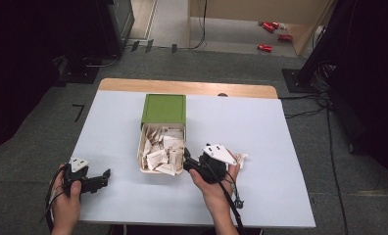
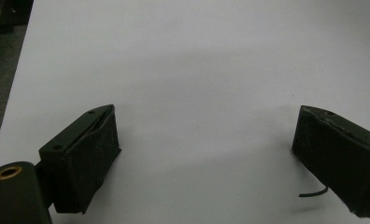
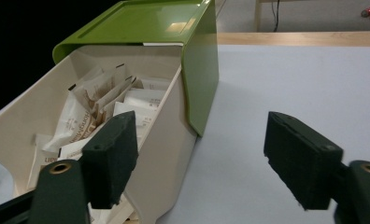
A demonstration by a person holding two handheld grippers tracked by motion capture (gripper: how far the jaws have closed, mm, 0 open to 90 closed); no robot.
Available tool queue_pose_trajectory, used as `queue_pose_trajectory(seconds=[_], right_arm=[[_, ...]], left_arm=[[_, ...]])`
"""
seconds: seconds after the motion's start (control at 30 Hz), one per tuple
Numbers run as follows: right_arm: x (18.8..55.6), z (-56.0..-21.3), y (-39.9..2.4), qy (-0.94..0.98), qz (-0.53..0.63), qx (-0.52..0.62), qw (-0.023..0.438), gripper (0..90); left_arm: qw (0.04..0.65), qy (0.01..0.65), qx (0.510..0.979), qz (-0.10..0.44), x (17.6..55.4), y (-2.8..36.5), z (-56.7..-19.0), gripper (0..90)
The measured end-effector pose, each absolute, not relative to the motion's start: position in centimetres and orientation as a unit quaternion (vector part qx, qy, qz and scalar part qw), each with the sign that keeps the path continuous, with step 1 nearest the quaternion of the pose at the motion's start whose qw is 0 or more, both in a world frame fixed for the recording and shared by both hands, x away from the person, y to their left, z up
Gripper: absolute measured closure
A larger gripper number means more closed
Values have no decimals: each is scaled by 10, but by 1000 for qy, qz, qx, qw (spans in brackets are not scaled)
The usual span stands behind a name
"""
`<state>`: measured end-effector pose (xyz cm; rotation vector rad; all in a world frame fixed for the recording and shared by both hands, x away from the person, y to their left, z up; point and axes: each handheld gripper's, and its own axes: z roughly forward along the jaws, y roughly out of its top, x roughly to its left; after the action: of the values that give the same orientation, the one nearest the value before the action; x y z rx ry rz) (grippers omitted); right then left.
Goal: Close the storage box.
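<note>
Overhead, I see a white-topped table [image 1: 260,127] with a wooden far edge, and on it a green box [image 1: 163,108] from which a cream drawer [image 1: 142,152] is pulled out toward me. That drawer is heaped with small paper sachets [image 1: 161,152], white and tan with brown print. My right gripper [image 1: 188,163] sits at the drawer's near right corner, held in my right hand [image 1: 212,188], with a grey three-cornered plate on top and a cable trailing back toward the table's near edge. Along the right gripper view, its two black jaws stand apart with nothing gripped: the left one hangs over the drawer's open inside, above the sachets [image 3: 80,116], and the right one is over bare table, so the drawer's side wall [image 3: 167,140] lies between them; I cannot tell whether either pad touches it. One loose sachet [image 1: 241,157] lies on the table just right of that hand. My left gripper [image 1: 105,176] rests near the table's front left corner, well apart from the drawer, in my left hand [image 1: 67,198]. Its jaws are spread wide over plain white table [image 2: 197,70], holding nothing.
</note>
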<state>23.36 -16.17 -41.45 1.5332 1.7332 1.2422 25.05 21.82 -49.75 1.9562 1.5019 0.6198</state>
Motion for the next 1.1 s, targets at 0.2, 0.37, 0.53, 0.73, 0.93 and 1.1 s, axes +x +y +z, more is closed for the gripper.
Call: queue_pose_trajectory(seconds=[0.2, 0.37, 0.53, 0.73, 0.93, 1.1], right_arm=[[233, -418, -152, 650, 452, 558, 248, 310], [233, -421, -144, 656, 451, 555, 243, 321], [233, -424, -137, 659, 447, 556, 240, 343], [233, -429, -130, 668, 437, 554, 235, 362], [234, -436, -124, 674, 426, 555, 238, 398], [234, -445, -121, 671, 418, 562, 242, 456]], left_arm=[[295, 564, 735, 233, 251, 218, -498, 77], [295, 564, 735, 233, 251, 218, -498, 77], [295, 564, 735, 233, 251, 218, -498, 77], [295, 564, 735, 233, 251, 218, -498, 77], [295, 564, 735, 233, 251, 218, -498, 77], [295, 564, 735, 233, 251, 218, -497, 77]])
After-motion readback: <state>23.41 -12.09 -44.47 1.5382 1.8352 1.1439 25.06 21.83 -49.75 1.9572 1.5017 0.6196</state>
